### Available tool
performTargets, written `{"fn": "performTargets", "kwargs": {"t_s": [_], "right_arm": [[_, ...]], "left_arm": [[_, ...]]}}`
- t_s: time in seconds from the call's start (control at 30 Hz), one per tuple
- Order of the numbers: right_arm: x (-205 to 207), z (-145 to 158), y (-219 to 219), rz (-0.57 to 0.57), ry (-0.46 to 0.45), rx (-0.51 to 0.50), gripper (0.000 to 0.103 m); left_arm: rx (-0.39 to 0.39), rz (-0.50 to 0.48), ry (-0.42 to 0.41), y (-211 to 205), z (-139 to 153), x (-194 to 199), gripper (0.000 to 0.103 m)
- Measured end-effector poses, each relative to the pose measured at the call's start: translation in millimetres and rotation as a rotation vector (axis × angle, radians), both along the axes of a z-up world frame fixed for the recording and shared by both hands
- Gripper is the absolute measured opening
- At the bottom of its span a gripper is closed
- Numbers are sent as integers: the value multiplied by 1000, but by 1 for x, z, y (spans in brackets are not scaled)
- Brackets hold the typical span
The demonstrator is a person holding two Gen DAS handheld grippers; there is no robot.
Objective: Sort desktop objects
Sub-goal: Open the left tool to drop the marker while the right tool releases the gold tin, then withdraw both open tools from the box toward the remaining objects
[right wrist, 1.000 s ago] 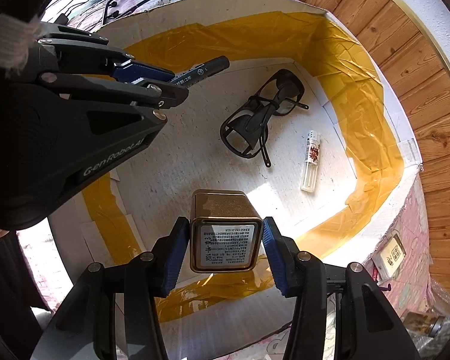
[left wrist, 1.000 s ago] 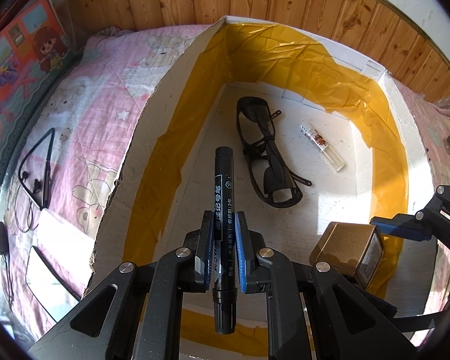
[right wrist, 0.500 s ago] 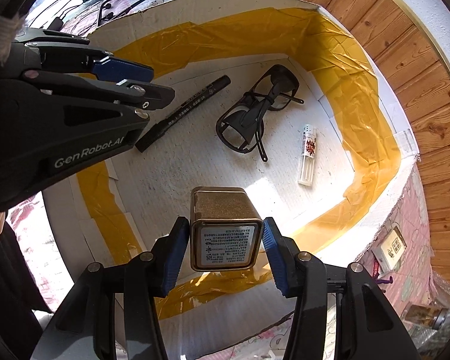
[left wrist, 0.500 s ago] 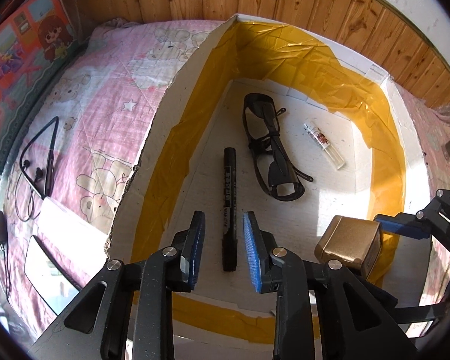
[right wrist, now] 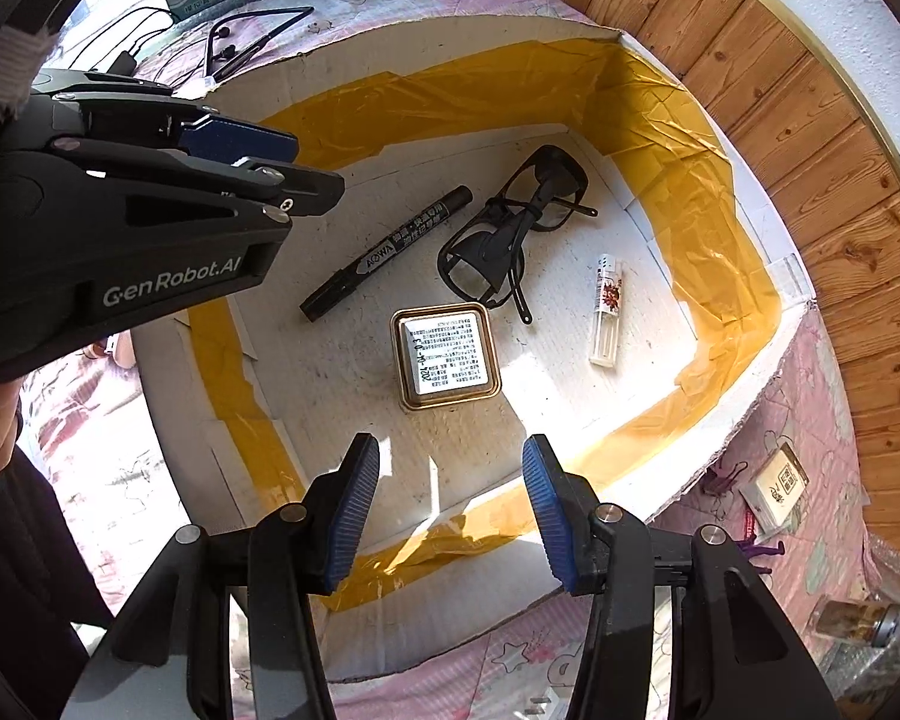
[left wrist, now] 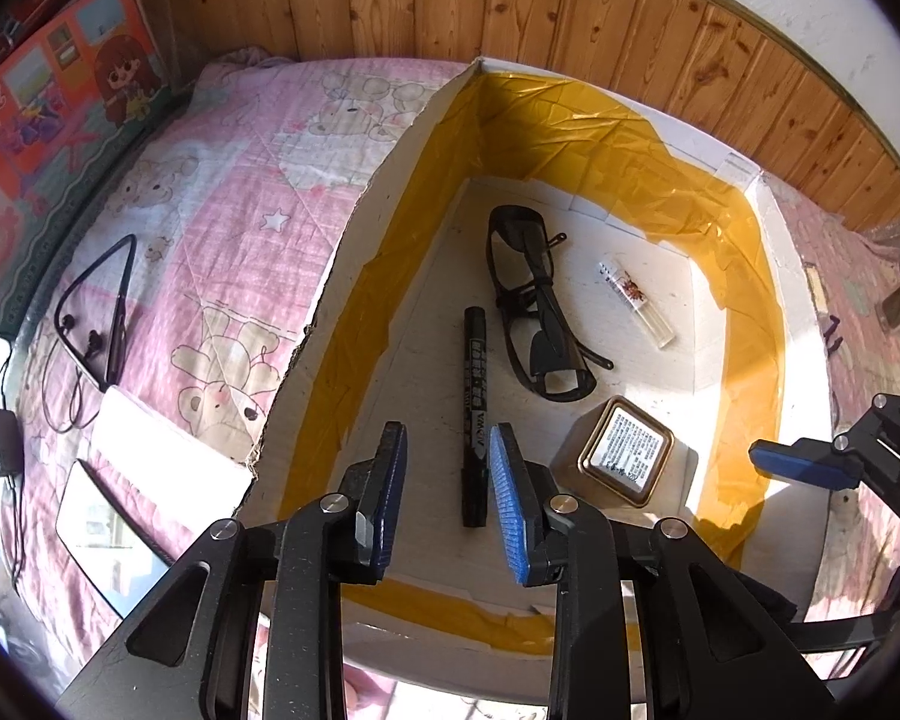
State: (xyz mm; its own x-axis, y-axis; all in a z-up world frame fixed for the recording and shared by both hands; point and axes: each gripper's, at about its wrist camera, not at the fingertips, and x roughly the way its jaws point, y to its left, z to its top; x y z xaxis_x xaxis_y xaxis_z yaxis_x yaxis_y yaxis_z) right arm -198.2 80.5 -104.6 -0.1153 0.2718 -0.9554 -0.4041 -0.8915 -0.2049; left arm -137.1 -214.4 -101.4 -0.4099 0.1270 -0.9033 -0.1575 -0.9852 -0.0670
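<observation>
We're over the white box (left wrist: 354, 228) w/ yellow tape lining, both tools pointing down into it. Left gripper (left wrist: 447, 495) has just been spreading its jaws, nothing pinched between them; the black marker (left wrist: 474, 414) lies flat on the box floor below the gap, not touched by the pads. Right gripper (right wrist: 450, 516) stands spread too, empty; the gold tin (right wrist: 446, 356) sits on the floor beneath it, label side up, clear of both pads. So both items look dropped in, which we judge as the sorting step for these two being done. Also in the box: black glasses (right wrist: 510, 240) just beside the marker tip, and a clear lighter (right wrist: 607, 309) further toward the taped wall, apart from the tin. Items lie spaced out w/o stacking, prob so each stays easy to see. Outside, on the pink bedsheet (left wrist: 210, 180): neckband earphones (left wrist: 99, 306), not yet sorted, plus a small card-like pack (right wrist: 777, 483) on the other side. We'd guess next is pulling out and going for those.
</observation>
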Motion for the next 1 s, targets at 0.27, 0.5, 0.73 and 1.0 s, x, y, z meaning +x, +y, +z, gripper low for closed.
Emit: {"fn": "performTargets", "kwargs": {"t_s": [0.27, 0.5, 0.73, 1.0], "right_arm": [[10, 14, -9, -2, 30, 16, 51], [23, 35, -13, -27, 100, 95, 51], [39, 52, -20, -62, 214, 143, 52], [53, 57, -27, -70, 274, 158, 52]], "left_arm": [[-4, -5, 21, 6, 9, 8, 31], [4, -8, 54, 9, 21, 16, 35], [10, 0, 85, 9, 30, 23, 36], [61, 20, 123, 7, 44, 33, 36]]}}
